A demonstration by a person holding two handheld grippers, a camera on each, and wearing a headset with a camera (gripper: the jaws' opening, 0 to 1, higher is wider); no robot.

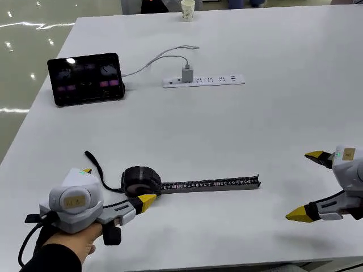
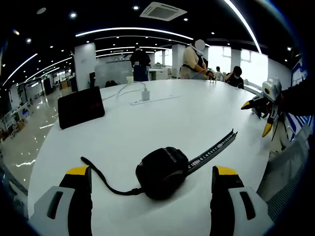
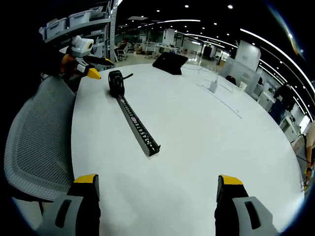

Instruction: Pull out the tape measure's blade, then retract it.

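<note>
The left gripper (image 1: 116,185) was held wide open, its jaws set either side of the black tape measure (image 1: 140,180) without clamping it. The right gripper (image 1: 305,184) was spread and empty, kept apart from the blade (image 1: 210,183), which was seen extended flat on the white table (image 1: 238,124).

blade markings (image 1: 210,183) — too small, nothing legible

Tape measure (image 1: 140,180) on the table (image 1: 227,130) — blade (image 1: 210,183) drawn out flat, rightward. Left gripper (image 1: 116,185) beside its case; right gripper (image 1: 306,184) spread, beyond the blade tip.
</note>
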